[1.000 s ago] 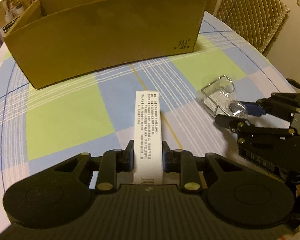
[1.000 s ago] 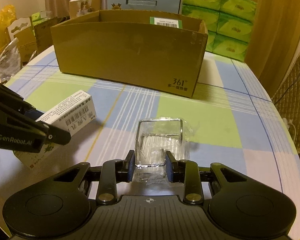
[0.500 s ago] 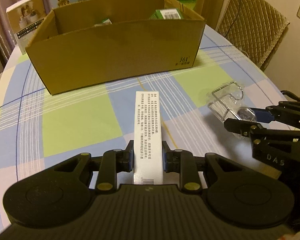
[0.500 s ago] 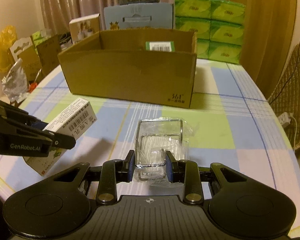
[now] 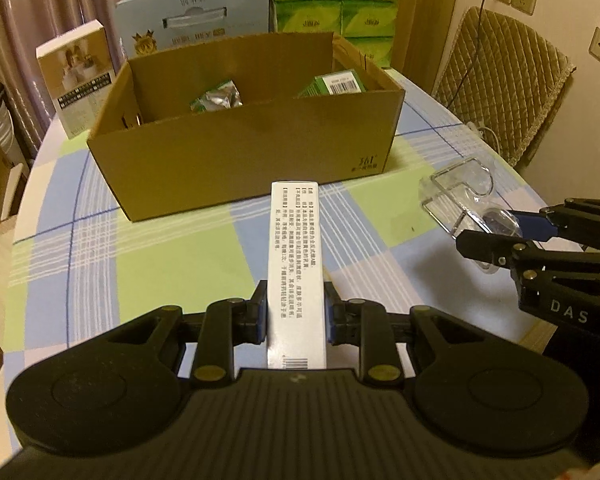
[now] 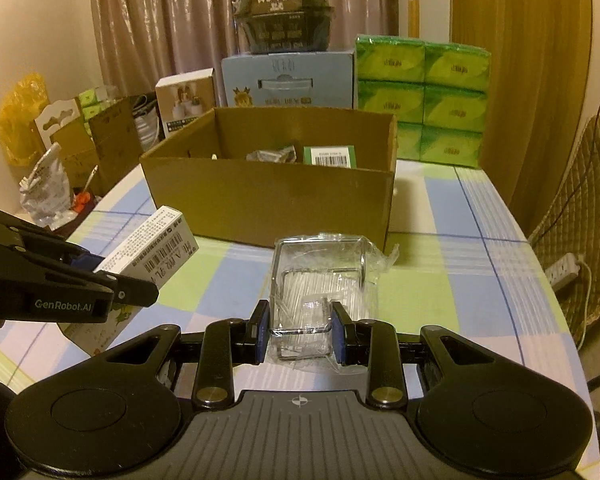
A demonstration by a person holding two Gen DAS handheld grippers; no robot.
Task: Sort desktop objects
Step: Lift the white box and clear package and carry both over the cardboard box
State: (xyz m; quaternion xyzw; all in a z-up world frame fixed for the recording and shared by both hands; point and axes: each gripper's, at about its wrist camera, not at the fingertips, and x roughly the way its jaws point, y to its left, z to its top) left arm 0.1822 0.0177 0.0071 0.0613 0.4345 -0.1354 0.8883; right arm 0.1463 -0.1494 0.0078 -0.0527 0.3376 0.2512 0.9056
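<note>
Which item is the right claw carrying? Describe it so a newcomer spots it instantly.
Start at the open brown cardboard box on the checked tablecloth. In front of it, the right claw grips a chrome wire rack wrapped in clear plastic. Unlike the printed white carton beside it, it is see-through.

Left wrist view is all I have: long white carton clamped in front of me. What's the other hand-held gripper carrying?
Observer: The right hand-held gripper is shut on a chrome wire rack in clear plastic wrap.
Operator: Anything stacked behind the open brown cardboard box?
Observer: A black lidded container sits on top of the pale blue carton.
Operator: What's printed on my white carton's end face?
Observer: A barcode, facing the right wrist camera.
</note>
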